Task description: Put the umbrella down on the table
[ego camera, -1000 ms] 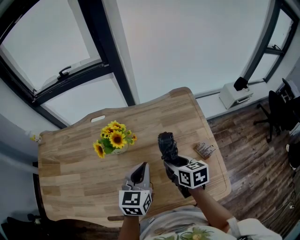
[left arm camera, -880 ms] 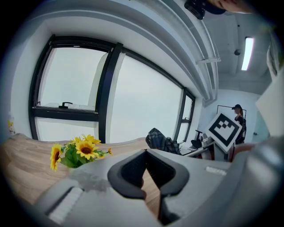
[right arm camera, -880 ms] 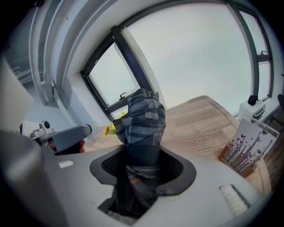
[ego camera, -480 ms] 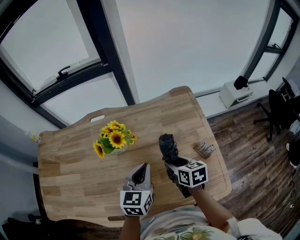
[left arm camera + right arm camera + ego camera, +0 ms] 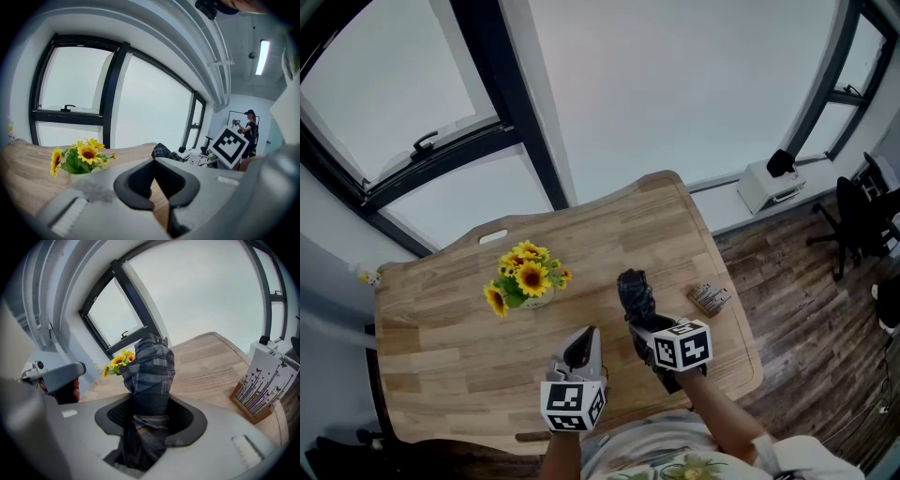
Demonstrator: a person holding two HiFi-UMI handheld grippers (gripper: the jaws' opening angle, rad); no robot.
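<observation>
A folded dark plaid umbrella (image 5: 636,292) sticks out forward from my right gripper (image 5: 645,328), which is shut on its lower part above the right half of the wooden table (image 5: 441,328). In the right gripper view the umbrella (image 5: 150,366) fills the gap between the jaws of the gripper (image 5: 150,413) and points toward the window. My left gripper (image 5: 581,345) hovers beside it on the left, jaws together and empty. From the left gripper view (image 5: 153,161) the umbrella's tip (image 5: 161,151) shows to the right.
A small vase of sunflowers (image 5: 525,281) stands mid-table, left of the umbrella. A patterned card holder (image 5: 710,299) sits near the table's right edge. Large windows rise behind the table. A white box (image 5: 773,187) and a dark chair (image 5: 862,225) stand on the floor at right.
My right gripper has sunk a little toward the table with the umbrella still in it. The left gripper has stayed where it was.
</observation>
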